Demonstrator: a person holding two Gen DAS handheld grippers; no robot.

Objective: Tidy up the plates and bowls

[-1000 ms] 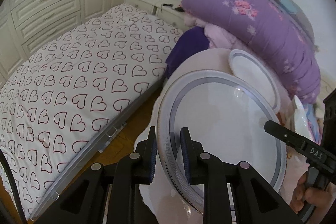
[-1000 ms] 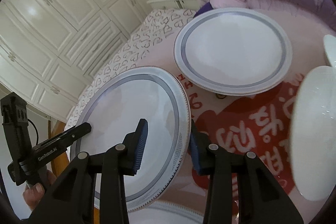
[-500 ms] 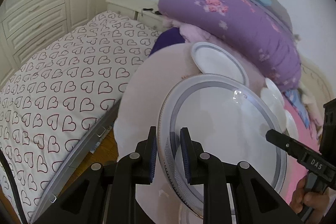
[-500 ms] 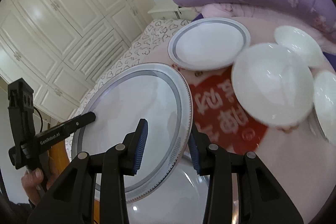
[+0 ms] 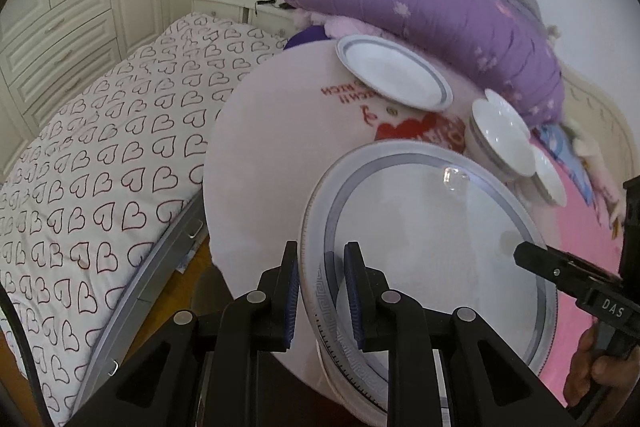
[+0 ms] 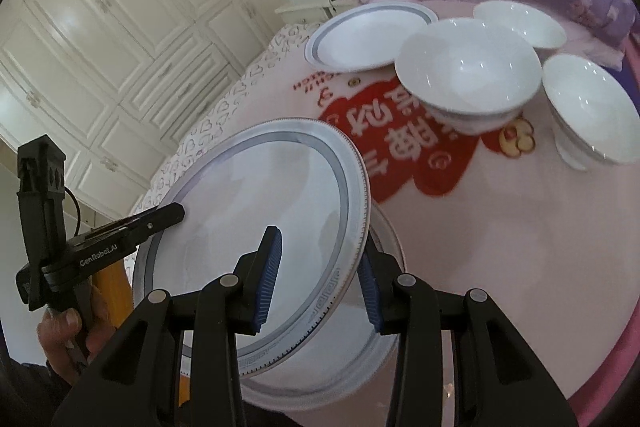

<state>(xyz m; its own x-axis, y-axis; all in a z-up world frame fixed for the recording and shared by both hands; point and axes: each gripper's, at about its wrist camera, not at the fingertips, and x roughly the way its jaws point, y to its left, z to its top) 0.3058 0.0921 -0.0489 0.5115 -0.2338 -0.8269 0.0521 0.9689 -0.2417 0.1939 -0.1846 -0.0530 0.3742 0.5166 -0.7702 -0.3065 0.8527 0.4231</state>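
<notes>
large plate point(image 5: 432, 251) (round, glossy, grey-banded) | left gripper point(image 5: 320, 291), right gripper point(image 6: 320, 279) clamp rim

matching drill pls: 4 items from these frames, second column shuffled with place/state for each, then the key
Column 1
1. large grey-banded white plate
2. smaller grey-rimmed white plate
3. purple floral quilt
4. nearest white ceramic bowl

Column 2
A. rolled up behind the round pink table
B. standing over the table's red print
C. gripped at its rim from both sides by the left gripper and right gripper
D. resting at the table's far edge

Pairs: 1-C, 2-D, 3-A, 4-B
</notes>
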